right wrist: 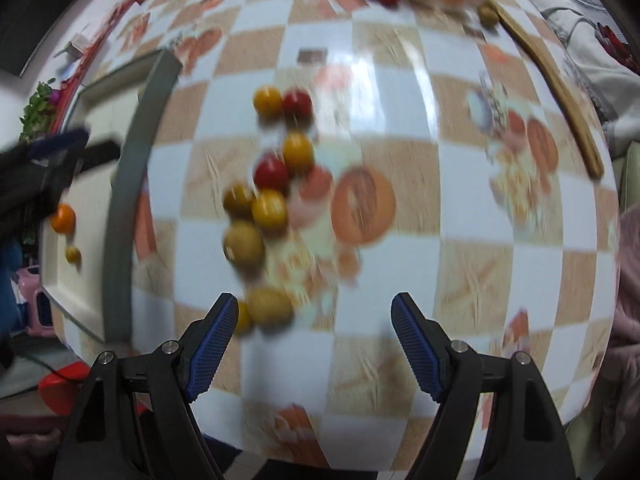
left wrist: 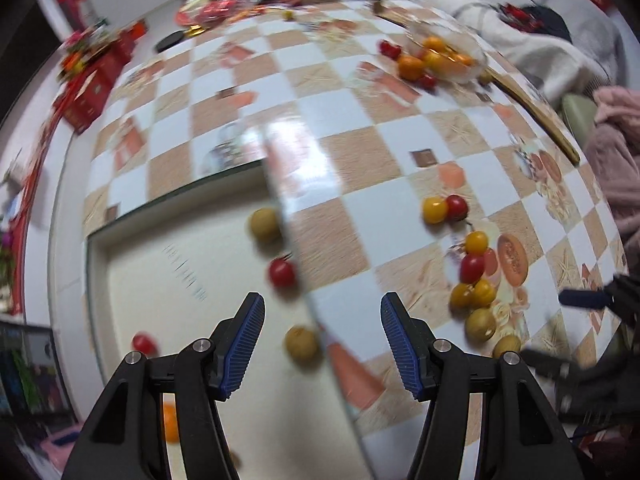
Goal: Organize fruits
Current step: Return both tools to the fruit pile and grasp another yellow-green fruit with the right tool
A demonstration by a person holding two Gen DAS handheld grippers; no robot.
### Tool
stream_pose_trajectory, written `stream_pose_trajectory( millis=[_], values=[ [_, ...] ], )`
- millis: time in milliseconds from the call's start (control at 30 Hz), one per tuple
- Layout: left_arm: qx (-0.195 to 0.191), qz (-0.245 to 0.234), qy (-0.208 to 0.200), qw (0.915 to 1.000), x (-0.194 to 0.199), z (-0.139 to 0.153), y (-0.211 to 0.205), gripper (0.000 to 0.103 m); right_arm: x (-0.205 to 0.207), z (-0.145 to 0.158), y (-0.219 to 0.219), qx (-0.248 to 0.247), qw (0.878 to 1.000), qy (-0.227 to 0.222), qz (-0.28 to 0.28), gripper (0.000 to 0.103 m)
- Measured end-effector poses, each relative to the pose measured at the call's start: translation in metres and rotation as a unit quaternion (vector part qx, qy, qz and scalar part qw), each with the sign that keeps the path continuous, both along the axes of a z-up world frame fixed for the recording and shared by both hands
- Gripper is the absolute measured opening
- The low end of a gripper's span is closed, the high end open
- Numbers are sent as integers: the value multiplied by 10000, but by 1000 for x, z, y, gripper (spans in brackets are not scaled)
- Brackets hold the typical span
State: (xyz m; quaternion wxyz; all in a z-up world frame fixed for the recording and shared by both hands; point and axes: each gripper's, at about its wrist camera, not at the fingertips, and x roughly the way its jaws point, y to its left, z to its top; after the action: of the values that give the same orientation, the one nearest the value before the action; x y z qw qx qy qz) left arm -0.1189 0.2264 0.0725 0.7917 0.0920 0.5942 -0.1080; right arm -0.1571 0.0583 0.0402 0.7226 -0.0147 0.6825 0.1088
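My left gripper hangs open above the right rim of a cream tray, nothing between its fingers. In the tray lie two olive-green fruits, red tomatoes and an orange one. A loose cluster of yellow, red and green small fruits lies on the checked table to the right. My right gripper is open and empty over the table, just below that cluster. A green fruit lies beside its left finger. The tray is at the left there, with an orange fruit.
A clear bowl of orange and yellow fruits stands at the table's far right, with red tomatoes beside it. A wooden strip runs along the right edge. Red boxes and wrappers crowd the far left. Both views are motion-blurred.
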Motion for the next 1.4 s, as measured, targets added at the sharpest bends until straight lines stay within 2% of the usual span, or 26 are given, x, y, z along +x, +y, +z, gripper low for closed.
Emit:
stream_pose_trajectory(
  millis=[167, 300, 567, 867, 967, 1000, 1033, 1133, 1233, 1400],
  values=[
    [72, -373, 212, 9991, 13, -23, -25, 62, -19, -12, -7, -117, 9999, 17, 95, 81],
    [70, -492, 313, 9983, 22, -36, -39, 62, -22, -17, 0, -155, 9993, -110, 322, 65],
    [-63, -601, 315, 9977, 36, -46, -59, 62, -25, -21, 28, -144, 9947, -433, 921, 61],
    [-104, -605, 307, 9976, 48, -53, -75, 62, -11, -21, 44, -31, 9910, -647, 1170, 55],
    [-68, -654, 263, 9975, 49, -54, -79, 62, -7, -21, 52, 50, 9897, -706, 1248, 51],
    [-70, -657, 248, 9975, 49, -54, -80, 62, -4, -20, 57, 81, 9893, -720, 1269, 44],
    [-82, -664, 239, 9975, 49, -54, -82, 62, -3, -20, 60, 140, 9890, -727, 1279, 32],
    [-109, -660, 228, 9975, 54, -55, -90, 62, 5, -19, 63, 447, 9909, -593, 1126, 30],
    [-223, -543, 226, 9980, 60, -54, -94, 62, 10, -17, 53, 712, 9937, -455, 737, 30],
    [-293, -415, 211, 9985, 72, -55, -92, 62, 11, -18, 26, 748, 9958, -352, 383, 30]
  ],
)
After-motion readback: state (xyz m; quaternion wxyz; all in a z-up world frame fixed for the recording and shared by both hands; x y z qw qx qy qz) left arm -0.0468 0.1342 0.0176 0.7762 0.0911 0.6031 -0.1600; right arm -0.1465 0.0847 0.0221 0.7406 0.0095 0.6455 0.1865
